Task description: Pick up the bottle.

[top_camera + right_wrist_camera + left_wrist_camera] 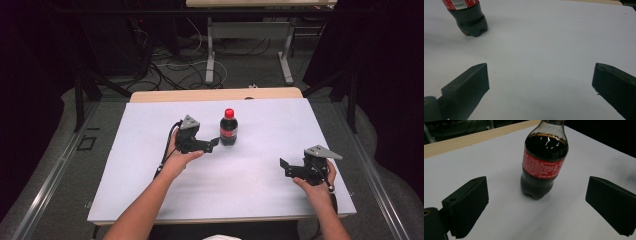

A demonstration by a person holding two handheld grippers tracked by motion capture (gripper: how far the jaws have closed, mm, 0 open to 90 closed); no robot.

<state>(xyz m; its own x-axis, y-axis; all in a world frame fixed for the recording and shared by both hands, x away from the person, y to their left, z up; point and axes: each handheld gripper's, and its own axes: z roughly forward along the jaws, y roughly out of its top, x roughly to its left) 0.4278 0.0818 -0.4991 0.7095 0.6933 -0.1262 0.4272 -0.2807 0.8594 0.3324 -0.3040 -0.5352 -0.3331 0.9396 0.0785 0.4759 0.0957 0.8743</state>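
Forearms reach in from the near edge, and the left gripper (pixel 212 145) lines up just beside the cola bottle (pixel 228 128), jaws spread wide with nothing held, wide enough to take the body. That bottle stands upright mid-table (pixel 150 130), clear all round for a side grab. Well apart, the right gripper (pixel 285 167) waits low, gaping and empty.

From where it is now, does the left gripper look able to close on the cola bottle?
Probably yes. The left gripper sits just beside the cola bottle, jaws open wider than its body. In the left gripper view the bottle stands upright ahead between them, untouched, with only bare white table in between.
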